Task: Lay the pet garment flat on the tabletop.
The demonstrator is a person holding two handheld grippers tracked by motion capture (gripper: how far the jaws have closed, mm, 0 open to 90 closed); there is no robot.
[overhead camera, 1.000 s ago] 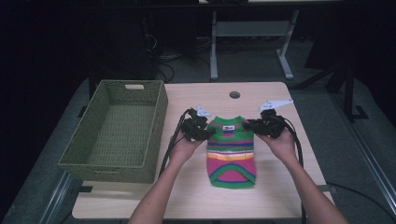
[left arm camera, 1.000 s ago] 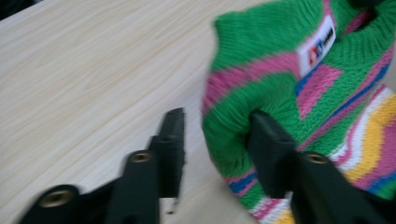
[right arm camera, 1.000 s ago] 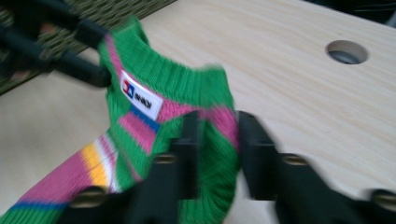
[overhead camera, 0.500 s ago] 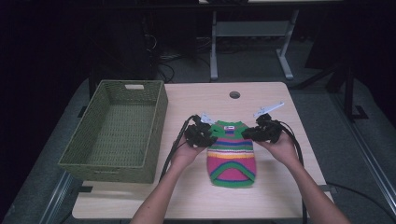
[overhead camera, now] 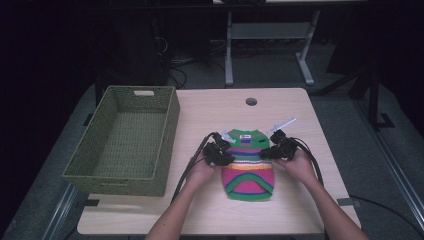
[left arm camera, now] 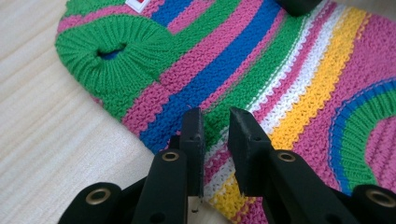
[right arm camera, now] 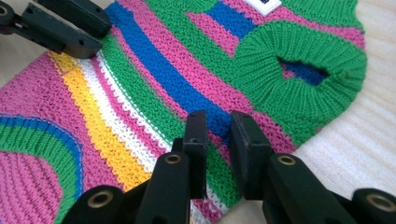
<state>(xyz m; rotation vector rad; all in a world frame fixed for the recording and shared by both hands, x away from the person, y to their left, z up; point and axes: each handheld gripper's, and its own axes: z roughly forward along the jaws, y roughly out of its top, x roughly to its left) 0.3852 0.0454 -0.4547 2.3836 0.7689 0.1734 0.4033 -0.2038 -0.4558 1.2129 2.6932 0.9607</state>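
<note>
Striped knit sweater point(overhead camera: 248, 162) lies flat on the desk point(overhead camera: 300, 210); both grippers' fingers point(left arm camera: 194, 140) point(right arm camera: 196, 140) have just been closing, pinching its side edges. Lifting and basket point(overhead camera: 90, 170) remain.

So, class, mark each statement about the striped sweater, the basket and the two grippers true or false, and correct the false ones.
1. The sweater lies inside the basket. False: it lies flat on the table, to the right of the basket.
2. The left gripper is at the sweater's edge. True.
3. The right gripper hangs over the basket. False: it is at the sweater's other side.
4. The basket has nothing in it. True.
5. The sweater is plain grey. False: it is striped in green, pink, blue, white and yellow.
</note>
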